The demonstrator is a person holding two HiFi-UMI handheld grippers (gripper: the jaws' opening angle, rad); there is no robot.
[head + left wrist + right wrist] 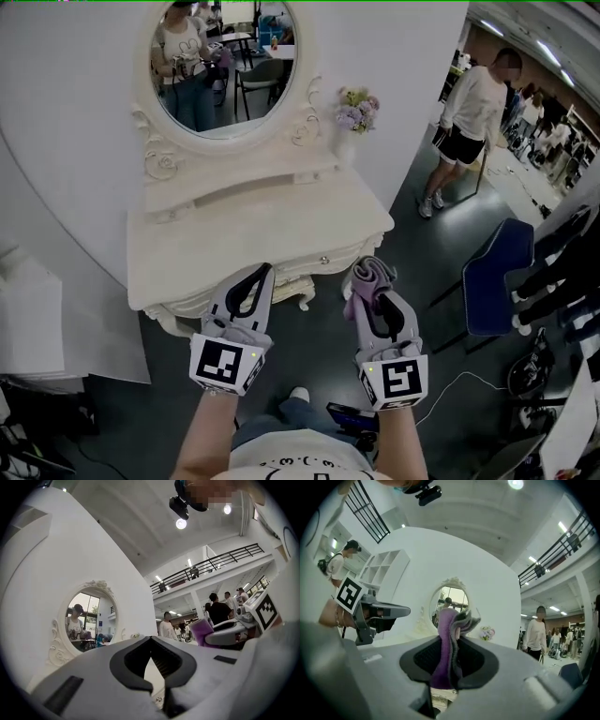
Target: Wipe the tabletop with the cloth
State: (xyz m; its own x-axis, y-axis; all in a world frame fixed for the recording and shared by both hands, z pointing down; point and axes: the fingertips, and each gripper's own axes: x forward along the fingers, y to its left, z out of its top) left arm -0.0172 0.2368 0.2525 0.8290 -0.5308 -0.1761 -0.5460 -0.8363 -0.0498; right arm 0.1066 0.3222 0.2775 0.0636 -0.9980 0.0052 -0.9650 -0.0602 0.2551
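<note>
Right gripper (375, 283), cloth (446, 644) near tabletop (253, 225) edge

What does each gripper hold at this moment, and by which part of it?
The right gripper clamps the folded cloth by its lower part; the rest sticks out past the jaws. The left gripper is shut and holds nothing.

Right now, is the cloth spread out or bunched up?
Bunched up: the cloth is a folded purple-grey wad clamped between the right gripper's jaws, not laid on the tabletop.
</note>
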